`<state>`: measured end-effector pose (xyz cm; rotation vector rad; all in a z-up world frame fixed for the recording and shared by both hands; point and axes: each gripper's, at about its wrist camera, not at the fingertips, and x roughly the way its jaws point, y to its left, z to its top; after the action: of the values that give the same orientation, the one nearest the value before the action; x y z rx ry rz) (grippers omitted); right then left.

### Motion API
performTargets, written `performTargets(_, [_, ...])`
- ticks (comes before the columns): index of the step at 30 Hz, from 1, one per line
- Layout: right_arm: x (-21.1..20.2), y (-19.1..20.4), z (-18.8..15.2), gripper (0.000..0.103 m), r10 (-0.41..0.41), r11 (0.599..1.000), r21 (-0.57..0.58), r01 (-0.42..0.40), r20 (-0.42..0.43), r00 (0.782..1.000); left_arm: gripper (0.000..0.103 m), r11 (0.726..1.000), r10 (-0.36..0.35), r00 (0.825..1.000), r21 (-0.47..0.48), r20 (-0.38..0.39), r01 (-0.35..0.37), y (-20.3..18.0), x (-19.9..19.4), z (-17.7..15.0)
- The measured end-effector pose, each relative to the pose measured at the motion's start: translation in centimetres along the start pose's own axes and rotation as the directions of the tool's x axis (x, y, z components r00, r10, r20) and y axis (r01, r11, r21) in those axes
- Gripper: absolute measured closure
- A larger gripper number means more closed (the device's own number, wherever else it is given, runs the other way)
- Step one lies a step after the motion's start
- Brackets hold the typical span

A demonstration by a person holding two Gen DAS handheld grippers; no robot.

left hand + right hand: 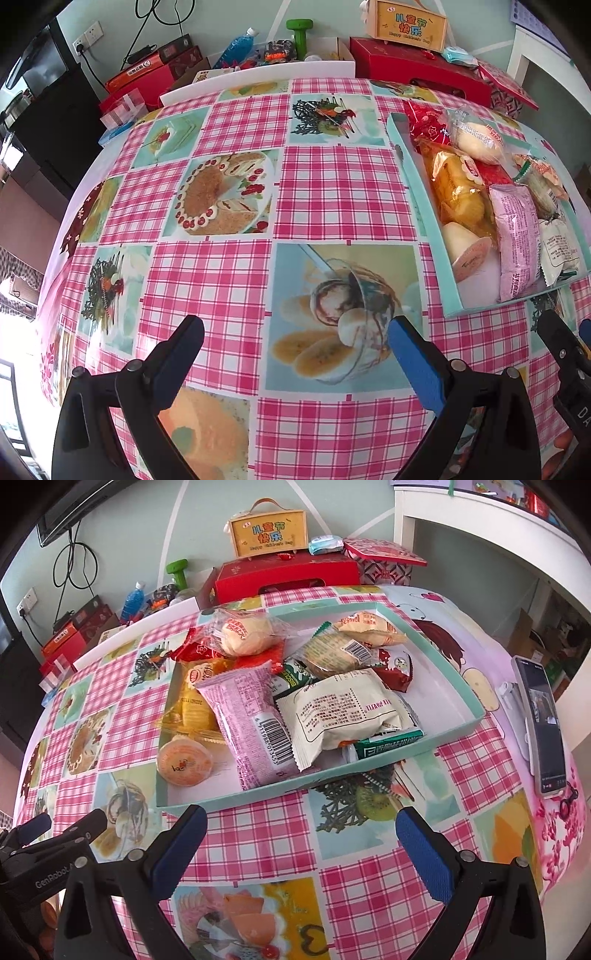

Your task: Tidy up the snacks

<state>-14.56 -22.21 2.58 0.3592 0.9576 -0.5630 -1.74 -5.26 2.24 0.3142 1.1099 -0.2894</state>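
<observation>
A shallow teal box [448,666] on the pink checked tablecloth holds several wrapped snacks: a pink packet [248,716], a white packet [343,710], a yellow packet [195,701], an orange jelly cup [184,762], a wrapped bun [245,633] and red packets. The box [417,192] shows at the right of the left wrist view. My left gripper [295,339] is open and empty over bare tablecloth, left of the box. My right gripper [301,830] is open and empty just in front of the box's near wall. The left gripper [70,825] shows at the lower left of the right wrist view.
A phone on a stand [543,723] stands at the table's right edge. Behind the table are a red box [288,576], a yellow wooden sign box [267,535], a patterned tin [384,559], a green dumbbell [300,31], a blue bottle [236,46] and a white tray [258,75].
</observation>
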Motion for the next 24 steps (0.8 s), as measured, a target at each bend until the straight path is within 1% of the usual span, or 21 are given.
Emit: performTargets(24, [0.34, 0.11, -0.23, 0.000, -0.013, 1.000, 0.005, 0.013, -0.022, 1.000, 0.003, 1.000, 0.002, 1.000, 0.000, -0.013, -0.002, -0.04, 0.29, 0.01])
